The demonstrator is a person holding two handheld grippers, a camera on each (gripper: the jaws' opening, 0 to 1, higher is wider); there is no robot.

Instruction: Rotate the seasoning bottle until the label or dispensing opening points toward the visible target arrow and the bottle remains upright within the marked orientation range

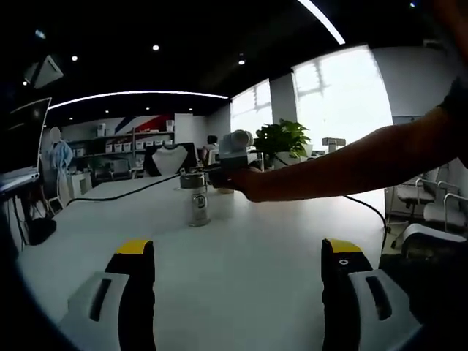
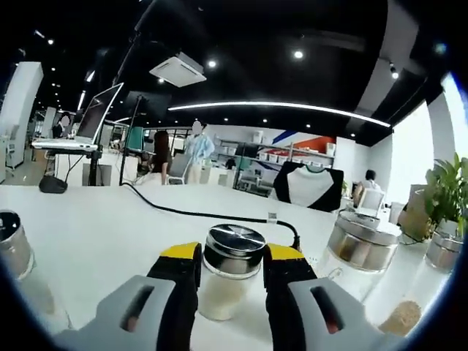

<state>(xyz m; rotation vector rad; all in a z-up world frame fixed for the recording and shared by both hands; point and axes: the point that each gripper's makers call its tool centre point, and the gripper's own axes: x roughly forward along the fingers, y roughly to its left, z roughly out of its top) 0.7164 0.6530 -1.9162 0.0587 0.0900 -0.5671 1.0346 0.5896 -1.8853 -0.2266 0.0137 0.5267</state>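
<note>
A wide white worktop (image 1: 241,270) runs toward bright windows and shelving. The seasoning bottle (image 2: 228,281) stands upright on it, clamped between the right gripper (image 2: 231,265) jaws. A black cable (image 2: 197,213) trails behind the bottle. The left gripper (image 1: 240,252) hangs released, well short of it.

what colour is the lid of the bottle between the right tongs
Shiny silver metal, clearest in the right gripper view: the seasoning bottle's lid.

Left gripper (image 1: 238,256): jaws wide apart, nothing btwn, low over white table (image 1: 248,292). Seasoning bottle (image 1: 198,199) upright, well ahead. Person's arm (image 1: 365,162) reaches in from right, holding right gripper (image 1: 219,175) at bottle top. Black cable (image 1: 124,191) crosses table. Plant (image 1: 281,139) behind.
</note>
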